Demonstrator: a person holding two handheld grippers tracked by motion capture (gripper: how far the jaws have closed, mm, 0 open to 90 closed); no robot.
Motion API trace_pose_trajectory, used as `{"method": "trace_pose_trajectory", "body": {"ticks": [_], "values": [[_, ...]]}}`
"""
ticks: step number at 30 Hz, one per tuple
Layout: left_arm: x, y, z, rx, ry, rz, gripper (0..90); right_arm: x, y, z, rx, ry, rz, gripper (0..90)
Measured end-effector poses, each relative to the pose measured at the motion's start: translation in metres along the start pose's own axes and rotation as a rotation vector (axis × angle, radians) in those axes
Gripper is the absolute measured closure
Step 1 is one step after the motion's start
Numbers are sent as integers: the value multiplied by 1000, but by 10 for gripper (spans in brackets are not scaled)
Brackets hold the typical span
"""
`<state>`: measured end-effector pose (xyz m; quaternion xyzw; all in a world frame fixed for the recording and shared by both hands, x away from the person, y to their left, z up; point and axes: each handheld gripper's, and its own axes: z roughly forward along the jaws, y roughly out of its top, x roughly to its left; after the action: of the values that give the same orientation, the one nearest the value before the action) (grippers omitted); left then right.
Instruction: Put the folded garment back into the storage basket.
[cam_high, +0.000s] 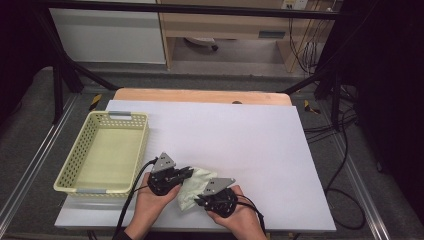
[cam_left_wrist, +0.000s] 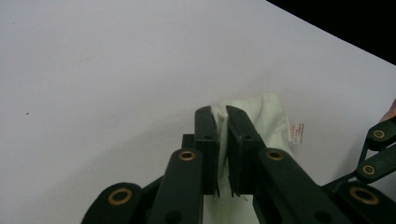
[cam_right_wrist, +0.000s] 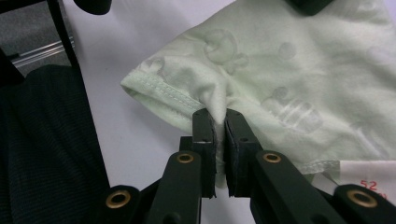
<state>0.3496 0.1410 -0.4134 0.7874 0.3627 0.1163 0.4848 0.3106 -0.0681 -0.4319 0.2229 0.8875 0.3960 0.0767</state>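
the pale green garment is lying bunched on the white table sheet near the front edge, between the two hands, and both tools are gripping it. in the right gripper view the cloth is showing a stitched hem, faint printed figures and a white care label at its lower corner; in the left gripper view a folded end of the cloth is reaching past the jaws, with the label beside it. the left gripper is pinching a fold, its jaws nearly together with fabric between them. the right gripper is likewise clamping a raised pleat just behind the hem, jaws narrow on the cloth. judged from this, the step in hand is taking hold of the garment at two points, likely to lift or spread it; the yellow basket is standing empty at the left of the sheet, apart from the cloth, and is a probable destination. to do the step well, both grips should be holding through every layer of the fold, not just a top ply, and the hands should be rising together so the cloth is not dragging or slipping. pulling the two points apart gently would be showing whether either grip is shallow. the label should be staying clear of the jaws.
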Motion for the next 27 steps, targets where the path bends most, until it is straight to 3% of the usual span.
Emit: {"method": "trace_pose_trajectory", "body": {"ticks": [11,18,27], "values": [[5,15,-4,3,-24,6,838,-3,9,-2,-23,11,-9,843],[10,27,-6,1,-18,3,839,-9,19,-4,-56,49,5,843],[11,42,-16,9,20,23,839,-6,32,-9,-85,24,-9,844]]}}
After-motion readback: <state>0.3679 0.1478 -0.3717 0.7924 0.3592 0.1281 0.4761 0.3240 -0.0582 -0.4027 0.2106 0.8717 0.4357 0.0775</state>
